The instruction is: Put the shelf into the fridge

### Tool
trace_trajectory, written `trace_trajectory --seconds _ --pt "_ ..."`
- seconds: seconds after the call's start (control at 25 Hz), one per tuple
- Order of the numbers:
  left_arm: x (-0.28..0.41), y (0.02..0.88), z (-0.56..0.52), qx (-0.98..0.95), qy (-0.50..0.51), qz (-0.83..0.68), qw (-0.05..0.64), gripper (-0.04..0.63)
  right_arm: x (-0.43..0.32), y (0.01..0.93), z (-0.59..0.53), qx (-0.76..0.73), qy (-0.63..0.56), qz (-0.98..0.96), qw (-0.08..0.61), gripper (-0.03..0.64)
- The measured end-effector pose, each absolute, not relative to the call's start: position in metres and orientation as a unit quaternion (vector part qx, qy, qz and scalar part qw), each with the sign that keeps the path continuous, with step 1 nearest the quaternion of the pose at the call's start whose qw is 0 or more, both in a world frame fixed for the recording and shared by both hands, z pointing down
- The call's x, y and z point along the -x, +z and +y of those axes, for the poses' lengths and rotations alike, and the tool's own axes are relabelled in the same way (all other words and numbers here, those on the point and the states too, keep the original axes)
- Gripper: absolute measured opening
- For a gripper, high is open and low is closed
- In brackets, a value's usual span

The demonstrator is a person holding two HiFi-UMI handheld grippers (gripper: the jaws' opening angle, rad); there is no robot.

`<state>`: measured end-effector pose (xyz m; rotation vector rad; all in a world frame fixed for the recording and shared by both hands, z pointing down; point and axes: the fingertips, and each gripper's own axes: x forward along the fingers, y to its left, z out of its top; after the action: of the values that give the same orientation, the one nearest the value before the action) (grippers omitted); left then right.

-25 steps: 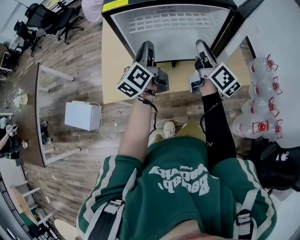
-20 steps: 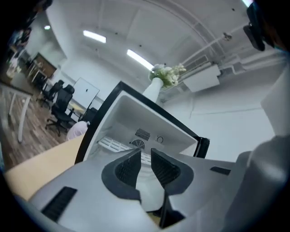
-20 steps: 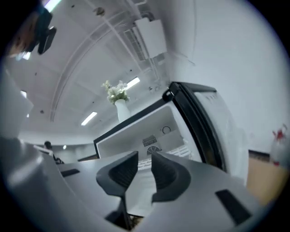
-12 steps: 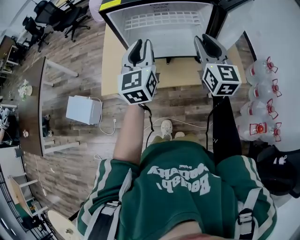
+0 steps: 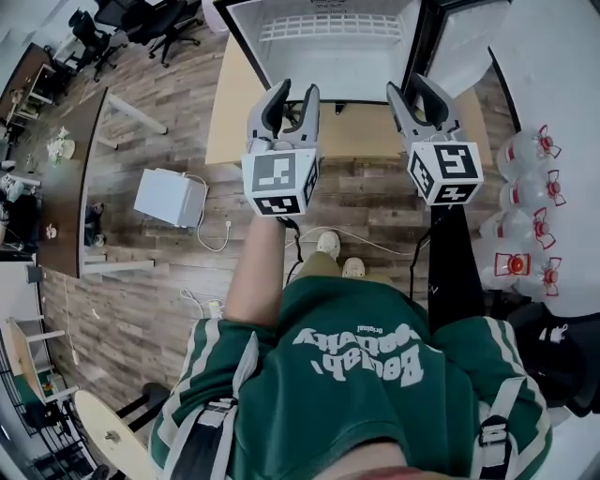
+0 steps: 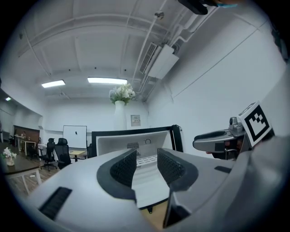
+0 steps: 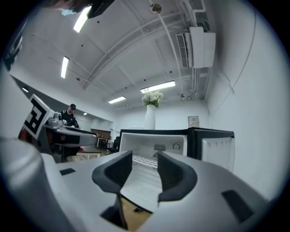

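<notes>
The small black fridge [image 5: 333,37] stands open on a wooden platform, its door [image 5: 459,42] swung to the right. A white wire shelf [image 5: 328,26] lies inside it, across the white interior. Both grippers are held up in front of the fridge, clear of it. The left gripper [image 5: 289,98] and the right gripper [image 5: 422,94] have their jaws opening, with nothing between them. In the left gripper view the jaws [image 6: 147,165] frame the fridge [image 6: 136,142] and shelf [image 6: 146,159]. The right gripper view [image 7: 144,170] shows the same shelf [image 7: 144,159] and door [image 7: 217,153].
Several water bottles [image 5: 525,187] stand on the floor at the right. A white box [image 5: 169,199] with a cable lies left of the wooden platform [image 5: 230,112]. A desk [image 5: 80,178] and office chairs [image 5: 141,14] are farther left. A vase of flowers [image 6: 121,97] tops the fridge.
Both grippers have drawn back from the fridge opening and risen toward the head camera. Their jaws have spread wider. The shelf stays in the fridge.
</notes>
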<state>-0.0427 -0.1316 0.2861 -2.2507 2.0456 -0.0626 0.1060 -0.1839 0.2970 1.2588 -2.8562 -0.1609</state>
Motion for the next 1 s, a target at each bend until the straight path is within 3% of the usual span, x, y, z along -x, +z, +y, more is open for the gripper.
trace_trajectory --seconds 0.28,0.4,0.48,1.0 --pt "0.045 0.272 -0.103 0.731 0.016 0.679 0.064 0.074 -0.107 0.307 -0.160 -0.398 -0.043 -0.916 0.002 0.121" --pt "0.041 0.273 -0.101 0.738 0.013 0.672 0.063 0.004 -0.109 0.306 -0.158 -0.400 -0.047 -0.915 -0.003 0.069" --pt "0.035 0.274 -0.103 0.747 0.014 0.662 0.058 0.000 -0.112 0.301 -0.159 -0.404 -0.053 -0.913 -0.010 0.003" --pt "0.029 0.277 -0.103 0.745 0.018 0.663 0.069 0.000 -0.109 0.306 -0.154 -0.408 -0.074 -0.910 0.004 0.002"
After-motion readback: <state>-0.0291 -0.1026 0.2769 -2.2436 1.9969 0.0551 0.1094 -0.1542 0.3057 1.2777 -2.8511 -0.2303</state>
